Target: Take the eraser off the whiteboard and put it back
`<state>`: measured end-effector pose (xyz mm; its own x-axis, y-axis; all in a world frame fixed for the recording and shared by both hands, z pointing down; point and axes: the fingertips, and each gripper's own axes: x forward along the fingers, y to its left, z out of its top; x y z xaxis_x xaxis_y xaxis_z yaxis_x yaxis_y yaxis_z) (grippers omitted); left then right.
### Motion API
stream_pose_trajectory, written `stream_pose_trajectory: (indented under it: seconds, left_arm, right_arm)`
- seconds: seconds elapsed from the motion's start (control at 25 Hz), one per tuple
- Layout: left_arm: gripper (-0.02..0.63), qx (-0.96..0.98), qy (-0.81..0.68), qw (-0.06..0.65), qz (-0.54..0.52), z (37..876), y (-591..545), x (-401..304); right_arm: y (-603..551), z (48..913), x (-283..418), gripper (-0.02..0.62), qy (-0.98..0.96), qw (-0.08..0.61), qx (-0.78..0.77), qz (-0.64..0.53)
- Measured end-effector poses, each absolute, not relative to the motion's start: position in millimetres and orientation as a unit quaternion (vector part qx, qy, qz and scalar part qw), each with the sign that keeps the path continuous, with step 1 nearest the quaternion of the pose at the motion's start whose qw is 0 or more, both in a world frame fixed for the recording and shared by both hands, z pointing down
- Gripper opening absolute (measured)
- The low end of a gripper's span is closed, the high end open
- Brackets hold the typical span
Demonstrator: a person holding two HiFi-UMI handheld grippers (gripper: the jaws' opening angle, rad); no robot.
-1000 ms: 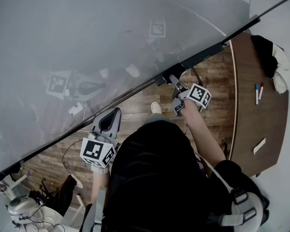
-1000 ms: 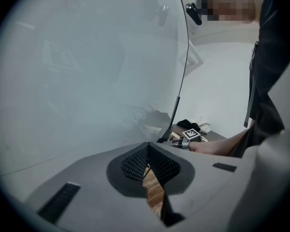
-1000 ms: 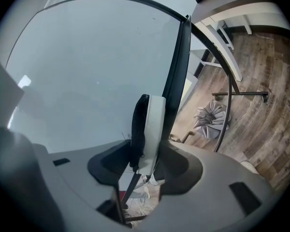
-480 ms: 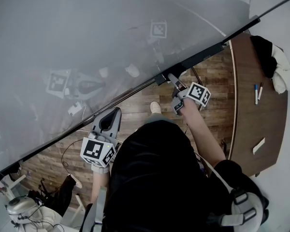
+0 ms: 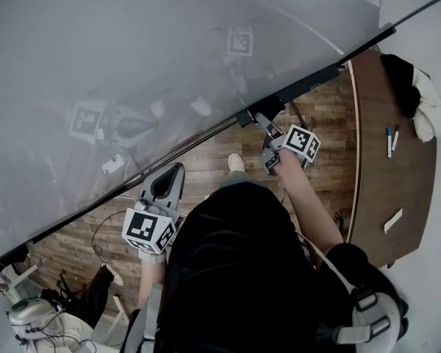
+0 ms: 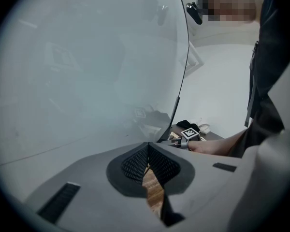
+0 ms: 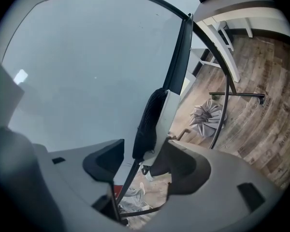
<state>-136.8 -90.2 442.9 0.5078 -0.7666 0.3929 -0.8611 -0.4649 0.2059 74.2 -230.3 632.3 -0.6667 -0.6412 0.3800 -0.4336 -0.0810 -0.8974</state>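
Evidently the eraser [image 7: 147, 122] was back on the whiteboard [image 7: 87, 71] at frame centre, the right gripper [image 7: 137, 151] just opened and released around it, the left gripper [image 6: 147, 151] clenched empty; only withdrawal appeared left.

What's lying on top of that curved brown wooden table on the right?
On the table: two marker pens, a white strip and a black-and-white cloth heap; whatever lies under the heap is covered.

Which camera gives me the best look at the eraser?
The right gripper view: the eraser stands large and centred at the whiteboard edge, between jaws that have just been opening. In the head view it is only a small dark block by the right gripper. The left gripper view shows it too small to tell.
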Motion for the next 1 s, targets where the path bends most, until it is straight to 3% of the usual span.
stream_pose_trajectory:
  seconds: [0.72,1.0]
  left_arm:
    - [0.006,0.865,-0.455,0.182,0.114,436.2,-71.3,-121.3]
    - [0.006,0.876,-0.435,0.176,0.109,429.8,-62.1,-102.3]
  right_arm:
    - [-194.8,598.4,96.9,0.265,0.703,0.076,-0.417,-0.571]
    - [-168.7,562.6,111.5,0.104,0.744,0.057,-0.435,-0.503]
